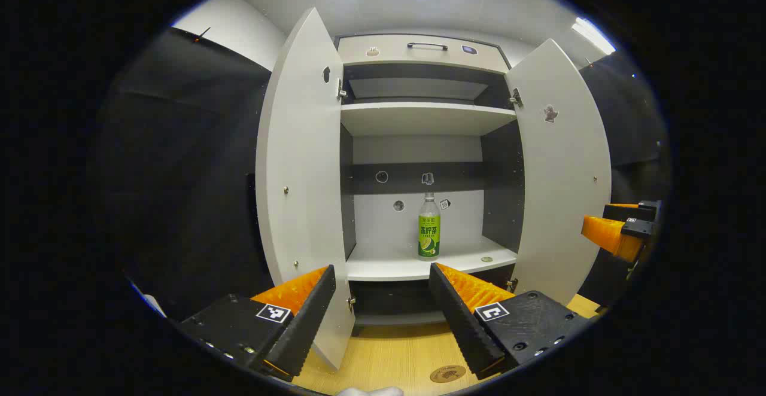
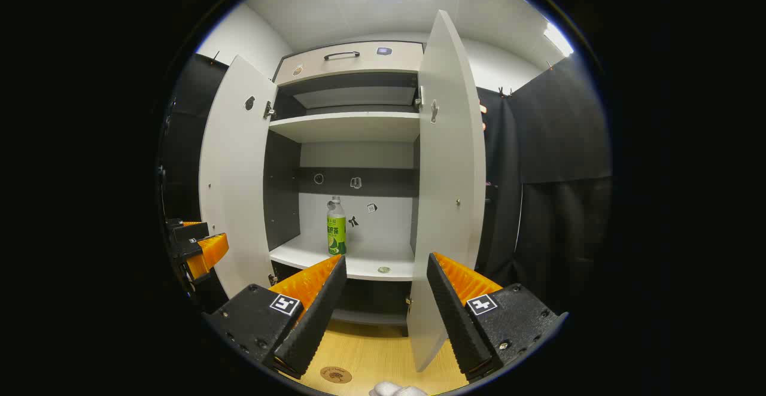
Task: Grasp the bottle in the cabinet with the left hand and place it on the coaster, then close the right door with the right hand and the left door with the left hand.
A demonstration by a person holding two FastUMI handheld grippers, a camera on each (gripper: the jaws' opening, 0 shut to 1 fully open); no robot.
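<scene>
A: In your left gripper view, where does the bottle (image 1: 429,228) stand?

B: Upright on the lower shelf (image 1: 413,264) of the cabinet (image 1: 419,52), toward the back wall, clear of both side walls. Its cap is pale and its label green. Your left gripper (image 1: 380,276) sits in front of the cabinet with its fingers spread wide and nothing between them; the bottle appears in the gap, farther back and untouched.

A: And the doors?

B: Both stand open. The left door (image 1: 302,163) swings out beside your left finger; the right door (image 1: 562,168) swings out on the other side. Your right gripper (image 1: 610,234) shows beyond the right door's edge.

A: What does the right gripper view add?

B: There your right gripper (image 2: 386,261) is also spread, empty, facing the open cabinet (image 2: 353,58). The right door (image 2: 449,174) stands edge-on just above its right finger. The bottle (image 2: 336,227) is on the same shelf (image 2: 359,264). Your left gripper (image 2: 200,252) appears past the left door (image 2: 236,174).

A: The coaster?

B: A round brown coaster (image 1: 447,374) lies on the wooden table (image 1: 383,354) before the cabinet, bare; it shows again in the right gripper view (image 2: 336,374).
</scene>
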